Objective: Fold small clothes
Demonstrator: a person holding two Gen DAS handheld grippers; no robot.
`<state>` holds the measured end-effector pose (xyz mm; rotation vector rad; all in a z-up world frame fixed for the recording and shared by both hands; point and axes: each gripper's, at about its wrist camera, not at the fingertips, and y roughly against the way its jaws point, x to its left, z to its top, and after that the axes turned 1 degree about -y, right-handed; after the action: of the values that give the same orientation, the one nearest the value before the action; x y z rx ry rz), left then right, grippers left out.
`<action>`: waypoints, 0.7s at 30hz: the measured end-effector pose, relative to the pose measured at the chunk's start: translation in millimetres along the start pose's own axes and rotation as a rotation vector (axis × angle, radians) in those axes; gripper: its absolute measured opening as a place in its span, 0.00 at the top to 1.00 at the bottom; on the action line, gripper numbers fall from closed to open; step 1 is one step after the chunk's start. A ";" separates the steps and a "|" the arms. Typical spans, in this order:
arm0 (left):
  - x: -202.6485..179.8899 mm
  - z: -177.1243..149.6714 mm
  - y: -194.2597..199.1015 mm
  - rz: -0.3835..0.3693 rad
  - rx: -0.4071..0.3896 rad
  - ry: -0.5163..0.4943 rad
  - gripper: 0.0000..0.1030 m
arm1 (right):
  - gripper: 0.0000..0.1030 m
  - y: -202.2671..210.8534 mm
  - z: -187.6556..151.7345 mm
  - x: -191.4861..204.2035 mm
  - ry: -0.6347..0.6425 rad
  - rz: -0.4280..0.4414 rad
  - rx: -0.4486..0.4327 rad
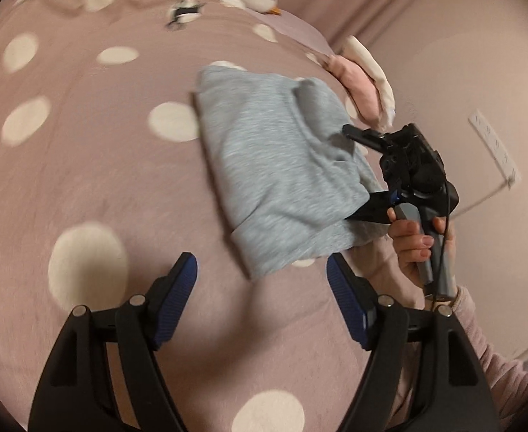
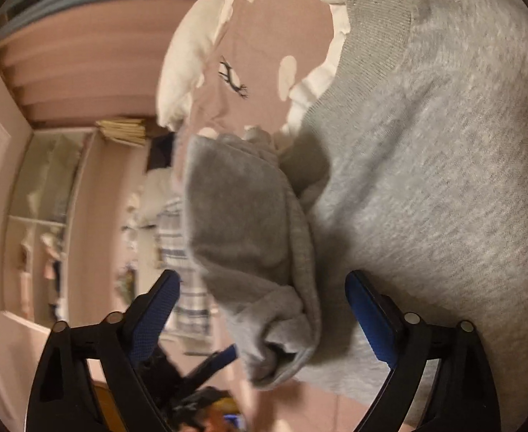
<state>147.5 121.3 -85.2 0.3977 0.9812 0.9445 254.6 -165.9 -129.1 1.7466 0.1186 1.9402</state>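
Lying on dotted pink bedspread (image 1: 95, 180), grey garment (image 1: 264, 165), no legible writing

We see both views under dim, warm indoor light that tints everything pinkish. Both are round fisheye pictures with dark corners and strong bending toward the rim. In the left wrist view, motion blur smears the spotted bedspread (image 1: 102, 180) ahead of the left tongs (image 1: 260, 277), and the grey garment (image 1: 274, 165) casts a soft shadow beside its raised fold. In the right wrist view, the room to the left of the right tongs (image 2: 264, 302) is badly blurred, while the grey knit close ahead shows its weave fairly sharply. No glare appears.
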 end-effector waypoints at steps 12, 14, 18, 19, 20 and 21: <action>5.1 -28.4 21.0 0.011 0.017 0.069 0.27 | 0.79 -4.3 -0.2 65.6 0.233 -0.294 -0.134; 3.3 -30.1 22.3 0.012 0.019 0.062 0.27 | 0.79 20.0 3.7 77.4 0.260 -0.277 -0.194; 0.1 -30.2 17.2 0.007 0.030 0.059 0.27 | 0.79 69.6 6.3 87.7 0.308 -0.295 -0.301; 0.2 -28.7 14.2 0.004 0.036 0.061 0.27 | 0.79 80.2 7.8 81.4 0.295 -0.307 -0.317; -0.6 -26.3 10.6 0.000 0.041 0.065 0.27 | 0.79 81.9 10.0 72.8 0.284 -0.319 -0.325; -2.8 -22.7 6.3 -0.006 0.046 0.067 0.27 | 0.79 85.7 12.8 60.7 0.265 -0.336 -0.323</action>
<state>124.7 119.9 -91.5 0.4034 1.0659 0.9367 237.6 -217.0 -38.0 1.1757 0.1704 1.8130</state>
